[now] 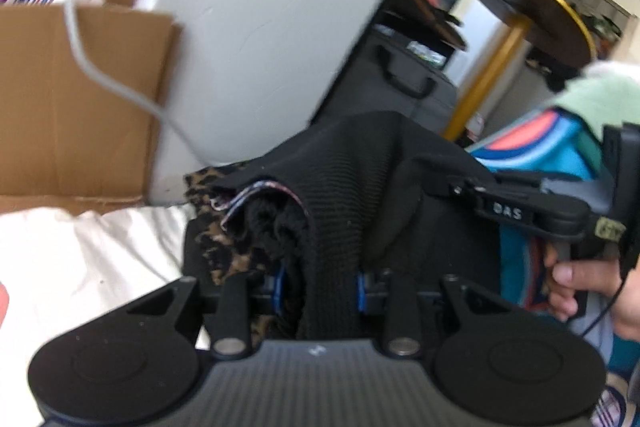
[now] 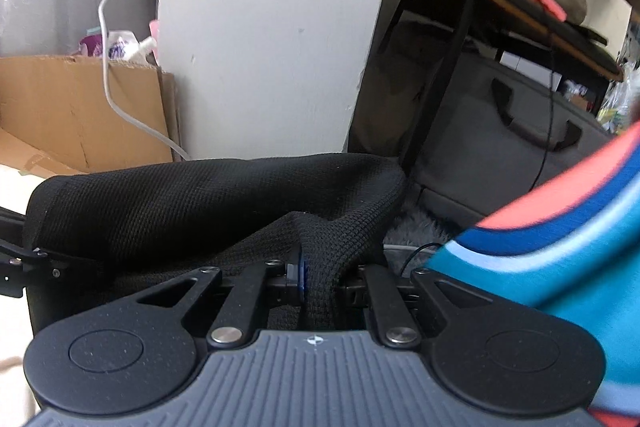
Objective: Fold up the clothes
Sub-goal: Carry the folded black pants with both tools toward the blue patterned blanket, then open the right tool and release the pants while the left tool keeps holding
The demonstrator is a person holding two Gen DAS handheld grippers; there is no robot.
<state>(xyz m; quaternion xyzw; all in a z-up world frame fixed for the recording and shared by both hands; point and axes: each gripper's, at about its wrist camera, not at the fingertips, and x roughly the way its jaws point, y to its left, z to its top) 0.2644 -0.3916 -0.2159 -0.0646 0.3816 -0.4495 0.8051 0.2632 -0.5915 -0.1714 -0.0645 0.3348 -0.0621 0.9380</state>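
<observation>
Both tools clenched on the same black knit garment (image 2: 208,203), lifted clear of the white bed (image 1: 80,251).

Left tool (image 1: 320,285): a thick bunched fold pinched between the blue-edged pads, with leopard-print fabric (image 1: 216,247) caught just to its left and possibly in the bite too; cannot tell for certain.

Right tool (image 2: 324,279): a narrower rolled edge gripped, the rest of the cloth stretching away to its left and ending beside the other tool's dark linkage at the frame edge.

From the left wrist view, the right tool (image 1: 448,187) reaching in from the right, level with the fold's top and just ahead, a hand (image 1: 580,287) on its grip.

Long axis of the cloth thus running tool to tool, roughly level, slack in the middle. Likely next: pulling apart along that line to flatten before laying down on the bed below and to the left.
</observation>
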